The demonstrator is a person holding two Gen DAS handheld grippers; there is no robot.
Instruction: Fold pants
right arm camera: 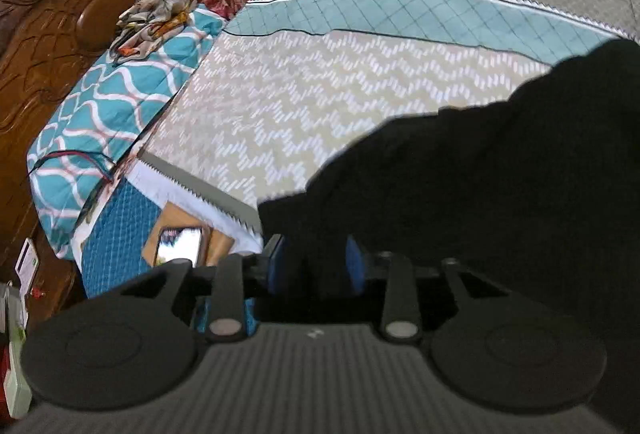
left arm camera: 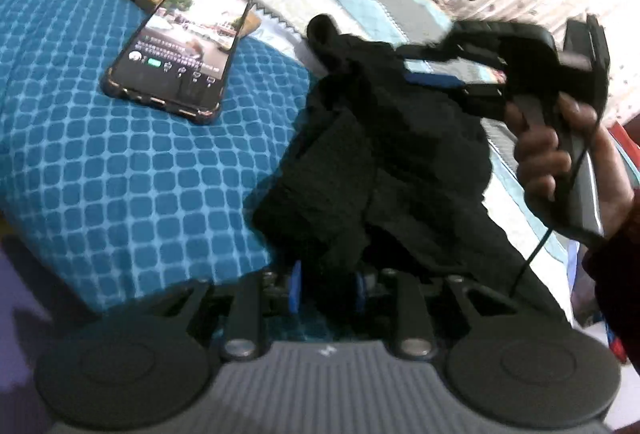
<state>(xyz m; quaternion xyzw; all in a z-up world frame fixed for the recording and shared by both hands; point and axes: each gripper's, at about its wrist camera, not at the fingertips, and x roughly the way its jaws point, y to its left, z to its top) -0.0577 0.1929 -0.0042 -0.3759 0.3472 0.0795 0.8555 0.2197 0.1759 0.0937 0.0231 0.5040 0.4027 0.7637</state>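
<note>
Two grippers hold the soft black fabric pants (left arm camera: pixel 384 153) above the quilted bedspread (right arm camera: pixel 320 105): left gripper (left arm camera: pixel 326 284) and right gripper (right arm camera: pixel 316 266) each clamp a bunched edge. Light and limp, they should handle best by the hems.

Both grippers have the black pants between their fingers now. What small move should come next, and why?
Probably lower the pants flat onto the quilt. They hang bunched between the left gripper and the right gripper, close to the phone, so they need spreading before a clean fold.
</note>
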